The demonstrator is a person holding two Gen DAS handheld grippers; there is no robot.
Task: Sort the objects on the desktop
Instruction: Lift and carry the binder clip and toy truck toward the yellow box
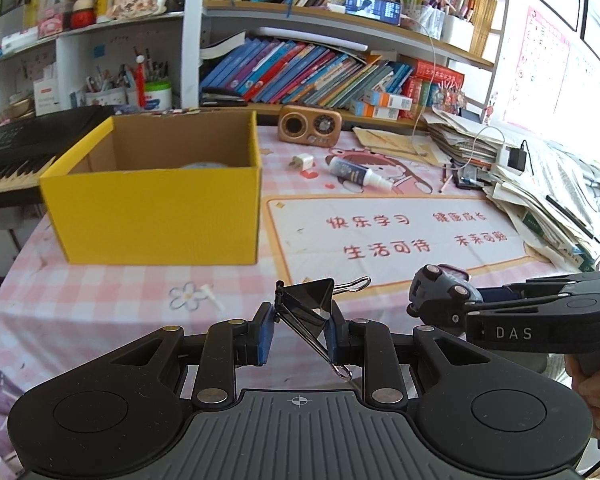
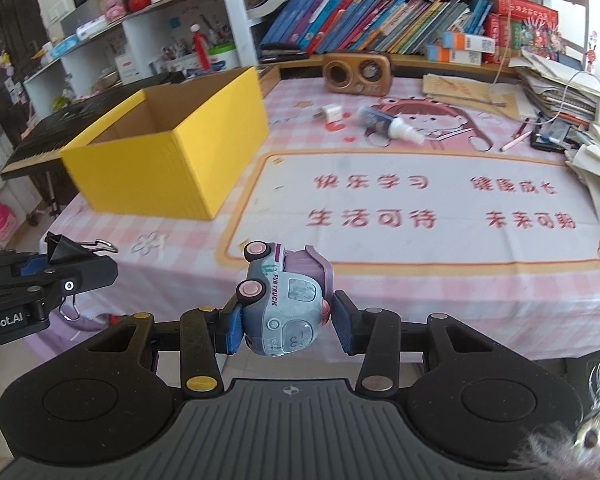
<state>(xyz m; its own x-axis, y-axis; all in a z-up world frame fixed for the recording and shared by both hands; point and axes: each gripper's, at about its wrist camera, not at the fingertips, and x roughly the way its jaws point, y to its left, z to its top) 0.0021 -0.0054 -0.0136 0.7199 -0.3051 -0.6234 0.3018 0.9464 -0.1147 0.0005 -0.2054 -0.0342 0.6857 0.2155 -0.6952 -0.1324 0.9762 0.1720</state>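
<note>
Your left tongs (image 1: 300,330) sit closest to the lens, their blue pads clamped on a black binder clip (image 1: 306,306) that hangs tilted between them, one wire handle pointing up and one down. Beside them, your right tongs (image 2: 288,322) grip a small grey and lilac toy truck (image 2: 286,300) turned on its side, pink wheels facing left. Both are carried in the air above the near edge of the tabletop (image 1: 100,300), which wears a pink checked cloth with red lettering.

An open yellow box (image 1: 152,208) stands ahead and to the left, well apart from both sets of tongs. Something pale and rounded lies inside it; you cannot tell what.

Sorting looks partly done. Two things are in hand but not yet delivered, and the box seems the likely place for them. Left on the cloth farther back are a white plug adapter (image 1: 300,161) and, near it, a small spray bottle (image 1: 356,174) lying on its side. A wooden radio (image 1: 310,125) stands behind them.
</note>
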